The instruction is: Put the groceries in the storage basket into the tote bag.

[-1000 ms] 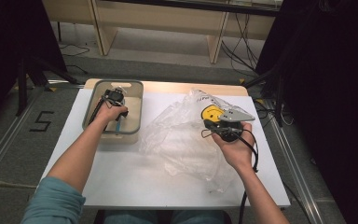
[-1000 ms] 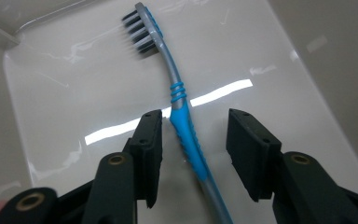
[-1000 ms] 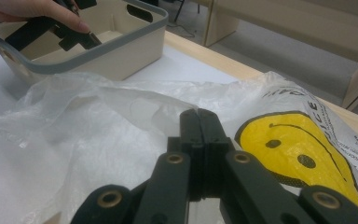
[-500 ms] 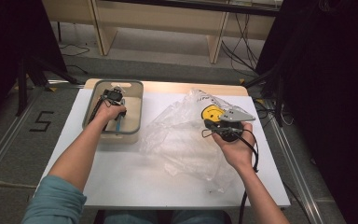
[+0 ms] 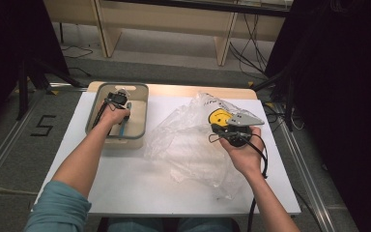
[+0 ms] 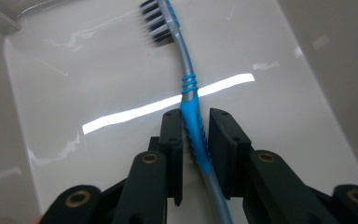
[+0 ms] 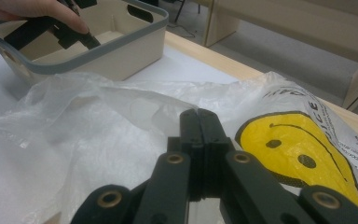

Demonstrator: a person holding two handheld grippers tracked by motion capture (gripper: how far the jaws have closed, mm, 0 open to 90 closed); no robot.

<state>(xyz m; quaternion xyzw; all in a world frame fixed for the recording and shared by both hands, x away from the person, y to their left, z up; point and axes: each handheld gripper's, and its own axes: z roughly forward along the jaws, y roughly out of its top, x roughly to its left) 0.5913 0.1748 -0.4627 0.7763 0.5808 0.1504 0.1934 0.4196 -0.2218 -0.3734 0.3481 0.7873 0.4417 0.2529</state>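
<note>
1. Blue and grey, the toothbrush (image 5: pixel 124 126) lay inside the beige bin (image 5: pixel 142 113) at the left of the white worktop (image 5: pixel 125 179) in the high view. The left tool (image 5: pixel 119 100) reached down into that bin, and both hands sat where they had been a second before. A crumpled clear plastic bag (image 5: pixel 188 145) with a yellow smiley face spread over the middle of the worktop, with the right tool (image 5: pixel 217 128) resting on it.

2. In the left gripper view, the left tool (image 6: pixel 196 135) had just been closing its jaws, and they stood narrow on either side of the toothbrush (image 6: pixel 192 116) handle, close against the blue grip; whether they pressed it I could not tell. The brush lay flat on the bin's glossy floor (image 6: pixel 74 84), its long axis running away from the tool, bristle head at the far end.

3. In the right gripper view, the right tool (image 7: pixel 199 121) had its jaws pressed fully together, with nothing visibly between them, over the plastic bag (image 7: pixel 121 140). The bin (image 7: pixel 121 51) stood beyond, the other hand (image 7: pixel 32 9) inside it.
</note>
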